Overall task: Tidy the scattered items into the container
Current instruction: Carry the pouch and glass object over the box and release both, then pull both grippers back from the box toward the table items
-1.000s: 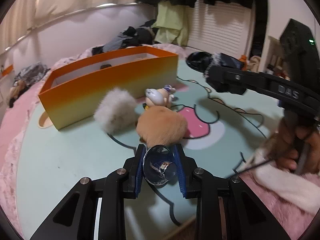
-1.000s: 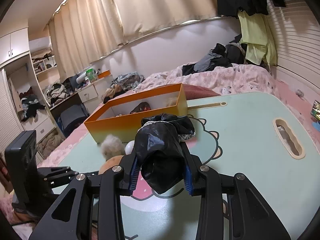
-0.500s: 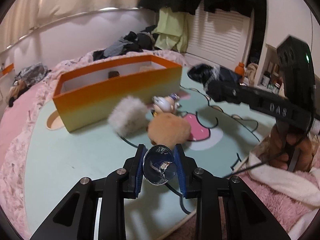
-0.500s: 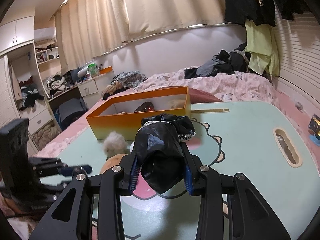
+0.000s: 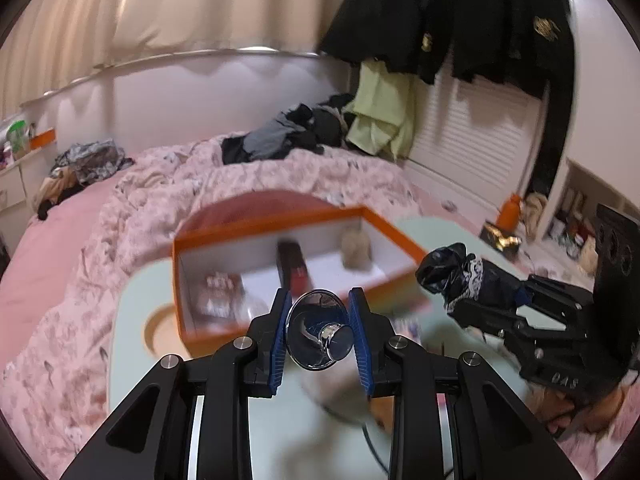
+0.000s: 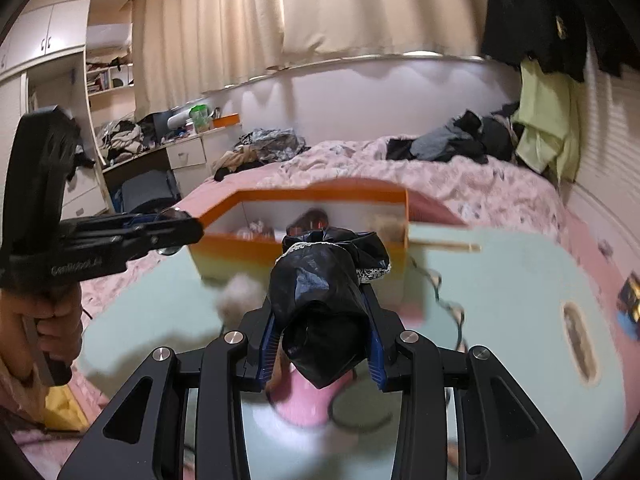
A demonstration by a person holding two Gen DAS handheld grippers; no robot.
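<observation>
We carry loads toward the orange box (image 5: 256,320): left gripper (image 5: 320,336) clamps a shiny knob (image 5: 320,334), right gripper (image 6: 320,336) grips a black bundle (image 6: 320,312). Next, we judge, hover over the box at twelve o'clock and release.

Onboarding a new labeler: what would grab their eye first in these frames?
The left tool is shut on a shiny chrome suction-cup-like piece, dead center of the left wrist view. The right tool clamps a crumpled black lace-trimmed pouch. Beyond both sits the orange box on a mint tabletop, already holding several items.
</observation>
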